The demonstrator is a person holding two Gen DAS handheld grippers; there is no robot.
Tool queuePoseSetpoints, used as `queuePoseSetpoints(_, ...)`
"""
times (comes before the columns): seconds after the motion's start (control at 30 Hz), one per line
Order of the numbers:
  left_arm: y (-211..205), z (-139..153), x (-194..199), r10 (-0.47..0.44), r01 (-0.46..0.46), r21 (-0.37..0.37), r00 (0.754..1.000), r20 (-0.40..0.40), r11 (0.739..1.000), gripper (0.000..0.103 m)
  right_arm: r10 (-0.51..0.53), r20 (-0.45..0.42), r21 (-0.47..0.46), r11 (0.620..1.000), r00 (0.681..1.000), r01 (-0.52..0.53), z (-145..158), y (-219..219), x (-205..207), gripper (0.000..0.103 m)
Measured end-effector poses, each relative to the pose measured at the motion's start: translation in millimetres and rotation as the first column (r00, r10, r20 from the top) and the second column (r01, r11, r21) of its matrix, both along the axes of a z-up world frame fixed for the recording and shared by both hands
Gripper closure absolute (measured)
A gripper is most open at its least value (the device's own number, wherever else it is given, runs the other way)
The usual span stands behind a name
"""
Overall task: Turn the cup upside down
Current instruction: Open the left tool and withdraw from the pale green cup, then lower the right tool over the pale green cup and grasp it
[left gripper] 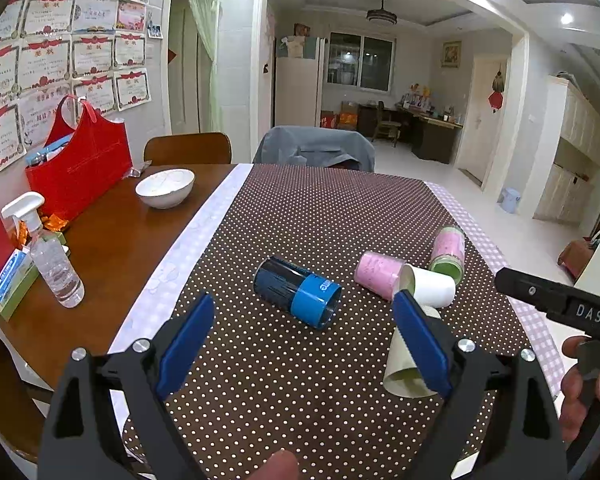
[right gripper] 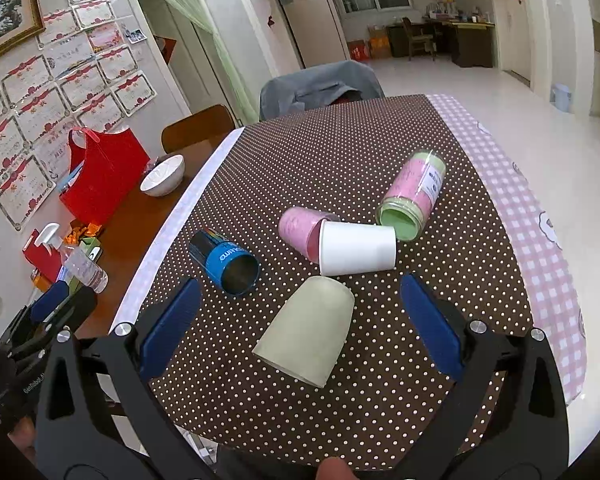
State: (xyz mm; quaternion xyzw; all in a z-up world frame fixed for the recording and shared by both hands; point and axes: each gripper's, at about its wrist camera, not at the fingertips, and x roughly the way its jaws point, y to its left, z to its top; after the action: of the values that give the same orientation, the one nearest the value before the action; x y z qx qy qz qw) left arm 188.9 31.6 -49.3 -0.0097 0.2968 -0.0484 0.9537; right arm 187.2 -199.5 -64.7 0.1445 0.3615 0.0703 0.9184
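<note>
1. Left tongs (left gripper: pixel 304 316): spread wide, gripping nothing, poised above the dotted brown cloth (left gripper: pixel 300 220) of the bench (left gripper: pixel 112 240).
2. Right tongs (right gripper: pixel 300 300): likewise spread wide, gripping nothing, pale green cup (right gripper: pixel 306 332) lying between the blue pads but touching neither.
3. Far left on bare wood: clear spray bottle (left gripper: pixel 52 256) standing upright, red bag (left gripper: pixel 80 164) against the wall, white bowl (left gripper: pixel 165 187) just right of the bag.
4. Blue can (right gripper: pixel 224 262): lying on its side on the cloth, open mouth turned toward the camera, left of the other cups and apart from them.
5. Pale green cup: on its side near the front edge of the cloth, closed base pointing away, rim toward the camera; partly hidden behind the right pad in the left wrist view.
6. Pink cup (right gripper: pixel 300 228): on its side, touching the white paper cup (right gripper: pixel 356 248), which also lies sideways just beyond the pale green cup.
7. Pink-and-green jar (right gripper: pixel 414 194): lying tilted at the right, green mouth end close beside the white paper cup; contact unclear.
8. Right edge of the bench: pink checked cloth (right gripper: pixel 540 240) under the dotted one.
</note>
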Motion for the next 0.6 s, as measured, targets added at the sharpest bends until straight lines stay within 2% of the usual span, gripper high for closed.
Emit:
queuePoseSetpoints(0.27,3.8,-8.0,3.3,0.015,-0.015,-0.004,1.000,-0.011,1.000,0.014,-0.002,-0.038,0.014,1.000,0.999,0.003,-8.7,-1.8,6.8,0.006)
queuePoseSetpoints(0.6,3.0,-22.6,11.5,0.016,-0.015,0.013,0.999,-0.038,1.000,0.014,0.007,-0.153,0.008,1.000,0.988,-0.005,-35.7,2.9,25.6,0.006)
